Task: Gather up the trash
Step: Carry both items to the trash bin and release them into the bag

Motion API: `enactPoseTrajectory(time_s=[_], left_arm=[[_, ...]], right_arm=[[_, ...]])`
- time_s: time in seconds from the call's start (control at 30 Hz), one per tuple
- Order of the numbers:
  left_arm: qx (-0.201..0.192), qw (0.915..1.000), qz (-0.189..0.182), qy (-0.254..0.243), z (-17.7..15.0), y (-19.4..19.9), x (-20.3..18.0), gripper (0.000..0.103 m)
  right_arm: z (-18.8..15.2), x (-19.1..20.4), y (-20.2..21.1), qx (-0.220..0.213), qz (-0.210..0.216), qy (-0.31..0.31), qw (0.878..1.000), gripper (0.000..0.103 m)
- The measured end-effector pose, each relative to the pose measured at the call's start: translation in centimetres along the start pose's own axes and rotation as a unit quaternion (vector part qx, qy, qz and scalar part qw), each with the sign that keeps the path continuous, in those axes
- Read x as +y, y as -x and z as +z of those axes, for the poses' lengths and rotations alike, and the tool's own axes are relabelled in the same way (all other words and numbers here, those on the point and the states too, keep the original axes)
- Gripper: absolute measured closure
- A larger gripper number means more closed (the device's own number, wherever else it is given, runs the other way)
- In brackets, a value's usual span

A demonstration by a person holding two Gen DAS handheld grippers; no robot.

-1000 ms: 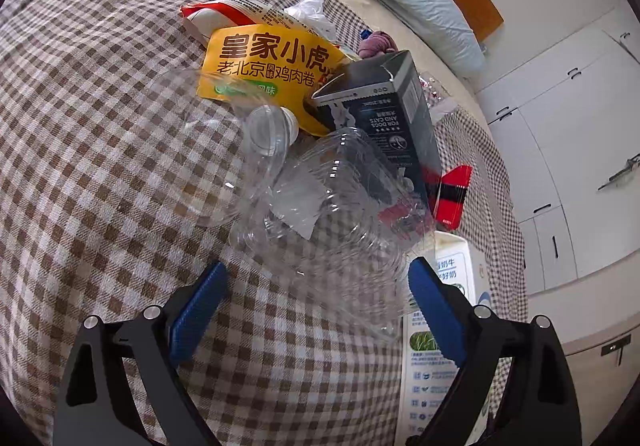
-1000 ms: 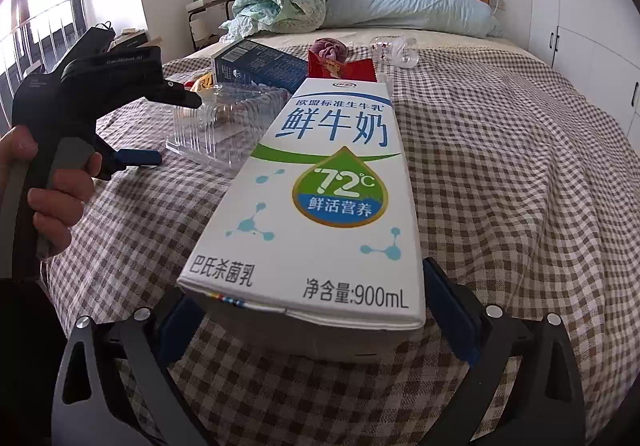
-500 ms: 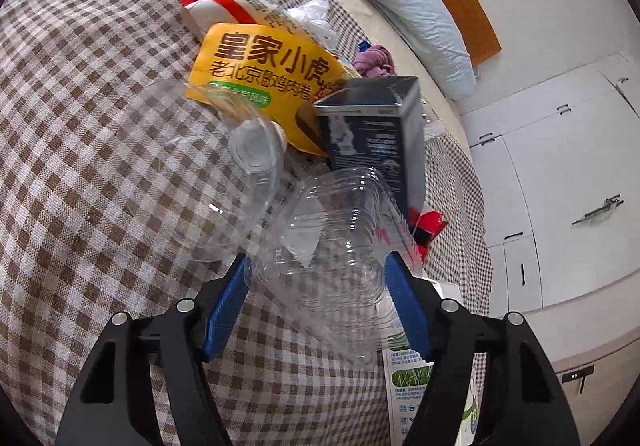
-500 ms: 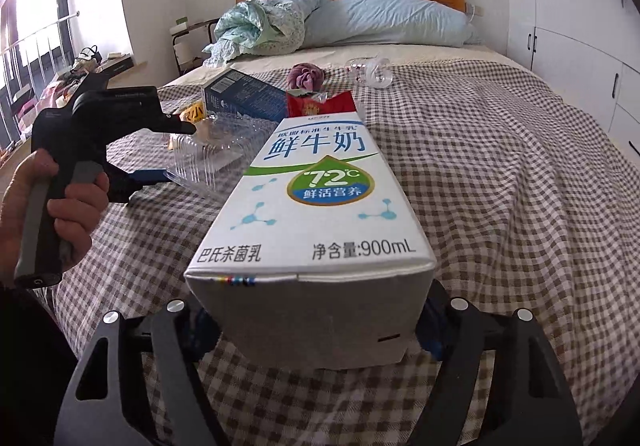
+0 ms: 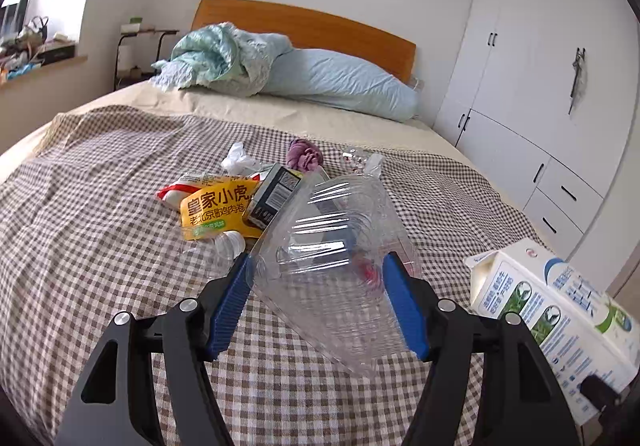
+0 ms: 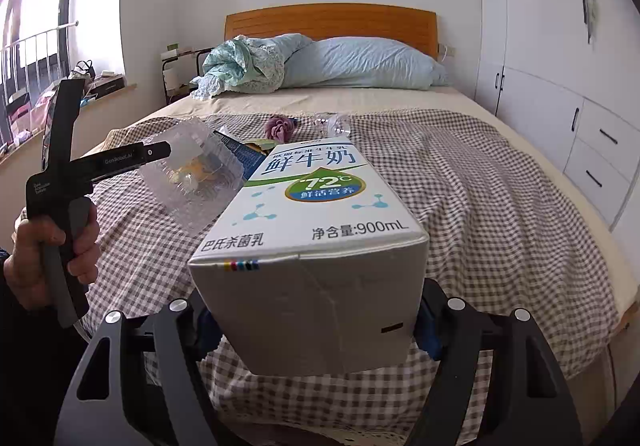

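Checked bedspread (image 5: 100, 214) fills the lower frame. Left gripper (image 5: 316, 298) fingers clamp a clear plastic clamshell (image 5: 332, 270) at centre, lifted off the bed. Right gripper (image 6: 316, 322) fingers clamp the milk carton (image 6: 316, 222), bottom centre.

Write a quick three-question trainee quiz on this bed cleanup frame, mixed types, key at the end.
1. True or false: the left gripper is shut on the clear plastic container.
2. What does the right gripper hold? A) yellow snack bag B) milk carton C) purple cloth
3. Fill in: the yellow snack bag lies on the checked ____.

Key
1. True; the blue pads press both its sides and it hangs clear of the bed.
2. B, the milk carton.
3. Blanket.
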State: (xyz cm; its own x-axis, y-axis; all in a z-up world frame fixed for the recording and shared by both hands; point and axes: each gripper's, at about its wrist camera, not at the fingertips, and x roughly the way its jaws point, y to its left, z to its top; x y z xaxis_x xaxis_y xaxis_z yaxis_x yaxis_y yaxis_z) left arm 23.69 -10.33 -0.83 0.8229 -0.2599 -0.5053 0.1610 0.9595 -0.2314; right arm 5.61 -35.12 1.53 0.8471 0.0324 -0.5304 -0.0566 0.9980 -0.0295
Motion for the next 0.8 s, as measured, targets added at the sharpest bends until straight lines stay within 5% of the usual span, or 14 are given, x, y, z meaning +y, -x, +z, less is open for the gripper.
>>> enactPoseTrajectory(time_s=[0.23, 0.43, 0.57, 0.8], left_arm=[[-0.040, 0.9956, -0.054, -0.065, -0.7, 6.6, -5.8, 0.039], [-0.030, 0.9806, -0.145, -0.128, -1.7, 9.7, -14.5, 0.039], [-0.006, 0.9609, -0.208, -0.183, -5.0, 10.7, -20.5, 0.039], [0.093, 0.9095, -0.277, -0.296, -12.6, 10.0, -29.5, 0.039]], right_arm=[[-4.1, -5.2, 7.9, 0.036, -0.080, 0.020, 0.996, 0.032], [-11.6, -9.6, 13.6, 0.116, -0.131, -0.015, 0.984, 0.031], [-17.6, -9.9, 14.1, 0.174, -0.132, -0.038, 0.975, 0.031], [-27.1, -12.2, 10.9, 0.254, -0.110, -0.109, 0.955, 0.031]])
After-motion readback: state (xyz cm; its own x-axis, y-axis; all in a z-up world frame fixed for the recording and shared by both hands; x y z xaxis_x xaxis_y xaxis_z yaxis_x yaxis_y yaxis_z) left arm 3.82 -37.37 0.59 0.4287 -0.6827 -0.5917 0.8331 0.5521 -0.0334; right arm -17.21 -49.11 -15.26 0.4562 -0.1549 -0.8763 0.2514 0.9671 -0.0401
